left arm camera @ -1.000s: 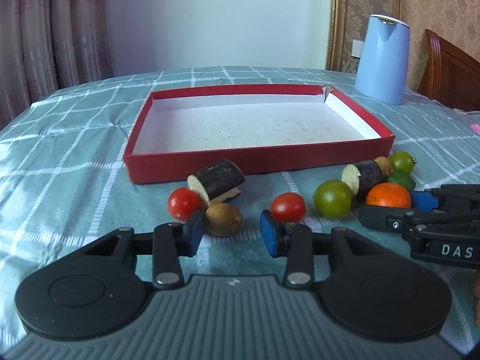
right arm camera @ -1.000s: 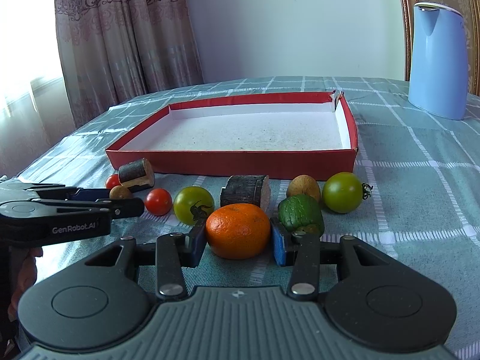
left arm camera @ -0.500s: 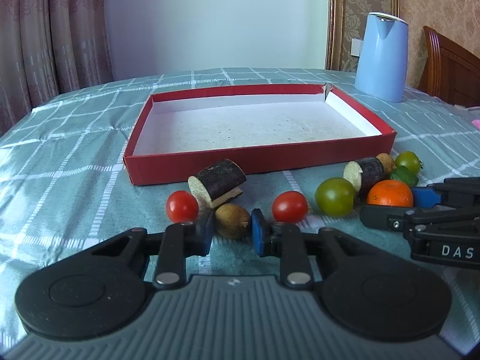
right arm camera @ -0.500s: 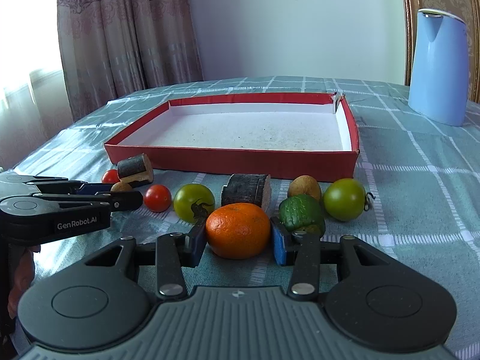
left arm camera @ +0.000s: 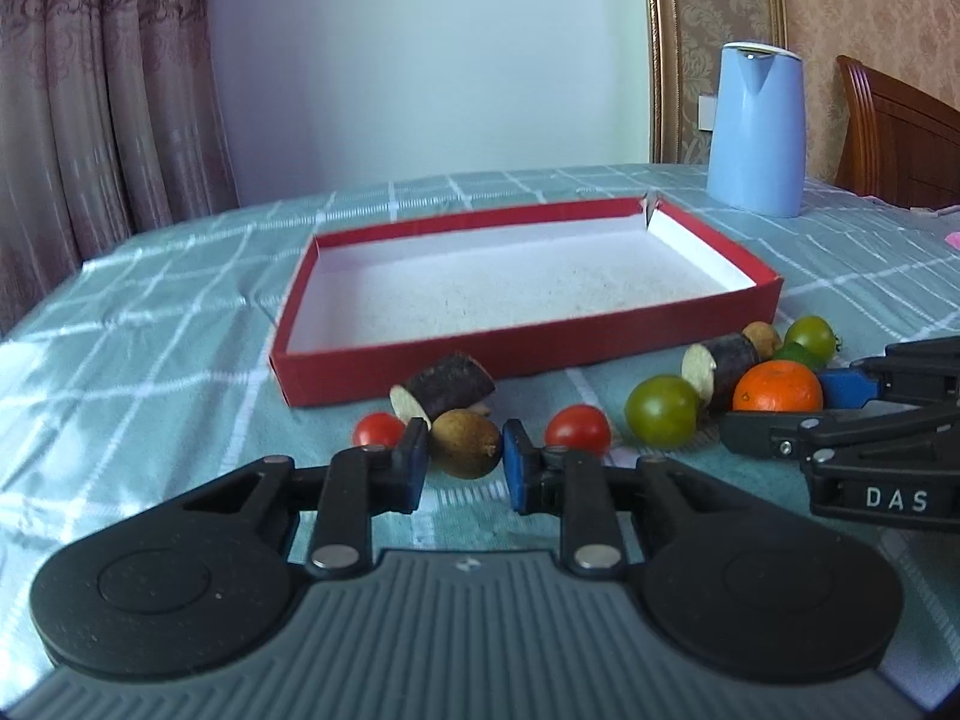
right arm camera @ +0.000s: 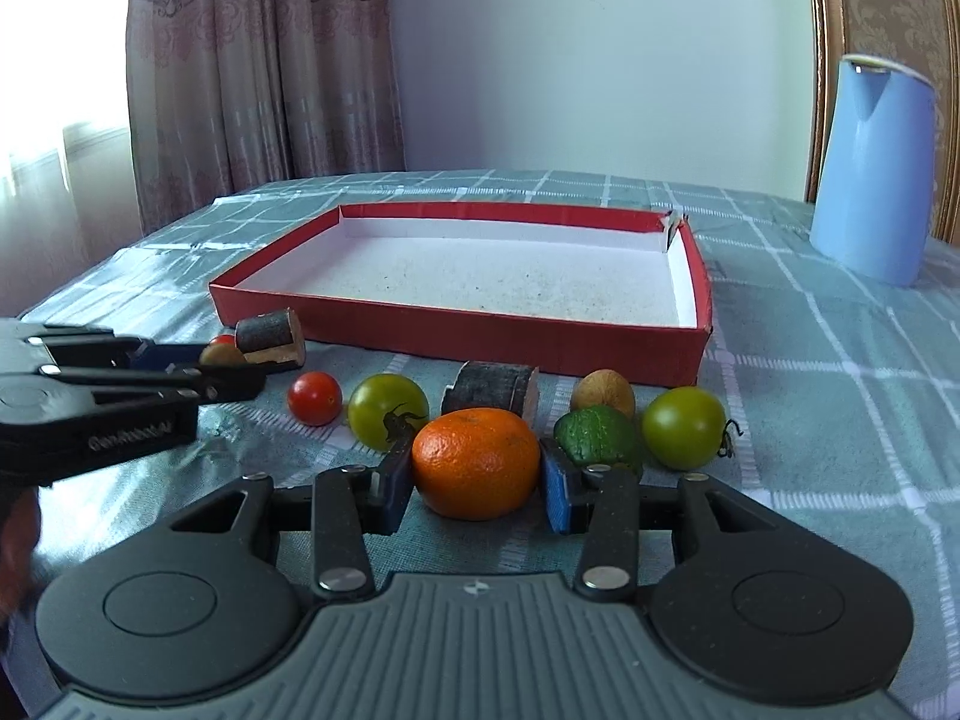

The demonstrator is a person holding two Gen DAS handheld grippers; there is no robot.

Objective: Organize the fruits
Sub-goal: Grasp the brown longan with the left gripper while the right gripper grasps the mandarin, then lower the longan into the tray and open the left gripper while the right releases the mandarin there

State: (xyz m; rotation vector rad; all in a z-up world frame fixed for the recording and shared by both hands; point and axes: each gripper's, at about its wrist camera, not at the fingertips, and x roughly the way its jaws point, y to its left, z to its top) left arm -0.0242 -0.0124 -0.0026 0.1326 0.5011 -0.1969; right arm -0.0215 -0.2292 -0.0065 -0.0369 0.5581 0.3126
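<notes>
Both closed: left tool (left arm camera: pixel 465 465) pinches brown fruit (left arm camera: pixel 465 443), right tool (right arm camera: pixel 474 489) grips orange (right arm camera: pixel 476 463).

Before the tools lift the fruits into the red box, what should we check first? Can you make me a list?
1. Left tool around the small brown fruit: ok.
2. Right tool around the orange: ok.
3. Both squeezing tightly: cannot tell.
4. Red box has room inside: ok, nothing in it.
5. Lifting the orange without bumping neighbours: not ok, the bumpy green fruit sits right beside one finger.
</notes>
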